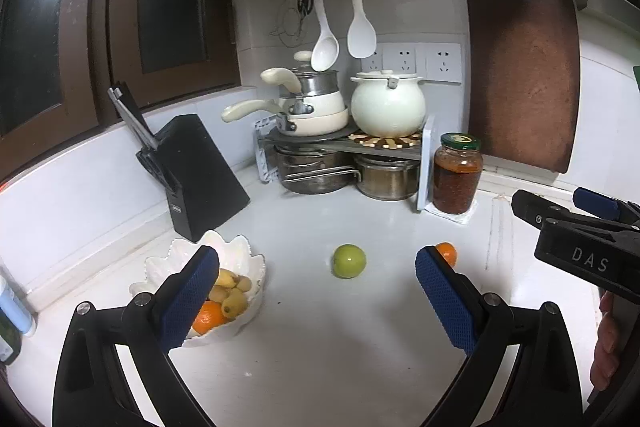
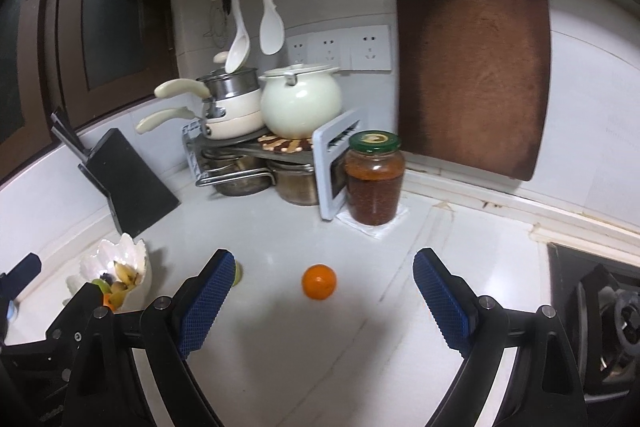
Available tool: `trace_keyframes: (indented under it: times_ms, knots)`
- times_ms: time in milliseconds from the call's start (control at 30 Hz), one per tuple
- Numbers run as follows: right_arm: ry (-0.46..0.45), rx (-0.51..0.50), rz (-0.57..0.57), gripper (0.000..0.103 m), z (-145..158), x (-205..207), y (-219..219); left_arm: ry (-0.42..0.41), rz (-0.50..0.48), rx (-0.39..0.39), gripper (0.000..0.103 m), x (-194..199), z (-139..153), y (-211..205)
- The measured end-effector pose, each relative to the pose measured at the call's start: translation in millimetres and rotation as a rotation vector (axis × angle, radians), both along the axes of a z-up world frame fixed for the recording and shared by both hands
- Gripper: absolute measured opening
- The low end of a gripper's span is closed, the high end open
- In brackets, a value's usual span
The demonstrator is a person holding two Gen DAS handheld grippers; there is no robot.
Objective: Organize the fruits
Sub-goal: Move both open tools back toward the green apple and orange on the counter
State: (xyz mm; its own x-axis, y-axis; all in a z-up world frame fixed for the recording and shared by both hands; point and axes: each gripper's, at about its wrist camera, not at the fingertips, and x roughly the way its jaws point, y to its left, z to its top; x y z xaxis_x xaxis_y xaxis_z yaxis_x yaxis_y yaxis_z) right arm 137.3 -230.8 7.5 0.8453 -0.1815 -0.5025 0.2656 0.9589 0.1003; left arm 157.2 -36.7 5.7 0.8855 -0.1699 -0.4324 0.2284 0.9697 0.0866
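Kitchen corner w/ white counter (image 1: 320, 347). Your left gripper (image 1: 318, 291) hovers above the counter, blue-padded fingers spread wide apart, nothing between them. Ahead of it, roughly centred btwn the fingers, a green fruit (image 1: 349, 261) sits alone on the counter. A loose orange (image 1: 447, 253) lies to its right, partly hidden behind the right finger. At left, a white scalloped bowl (image 1: 244, 259) holds small bananas and another orange; the left finger overlaps it in view.

Your right gripper (image 2: 324, 293) is also spread wide and holds nothing. In the right wrist view the loose orange sits on the counter btwn its fingers, slightly left of centre, touching neither pad. The green fruit peeks out behind the left finger; the bowl is further left.

Bkgd: black knife block (image 1: 200, 175), rack of cream pots (image 1: 344, 107), red sauce jar (image 1: 457, 173), brown cutting board (image 1: 524, 75) on the wall, stove (image 2: 600, 327) at far right.
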Motion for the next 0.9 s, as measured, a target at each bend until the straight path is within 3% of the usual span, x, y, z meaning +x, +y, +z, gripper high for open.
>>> trace_keyframes:
  times_ms: [500, 900]
  knots:
    - [0.021, 0.008, -0.058, 0.091, -8, -4, -18, 0.016, -0.018, -0.013, 0.102, 10, -13, -18]
    - [0.072, 0.022, -0.061, 0.091, -31, 24, -22, 0.028, -0.042, 0.005, 0.101, 46, -32, -26]
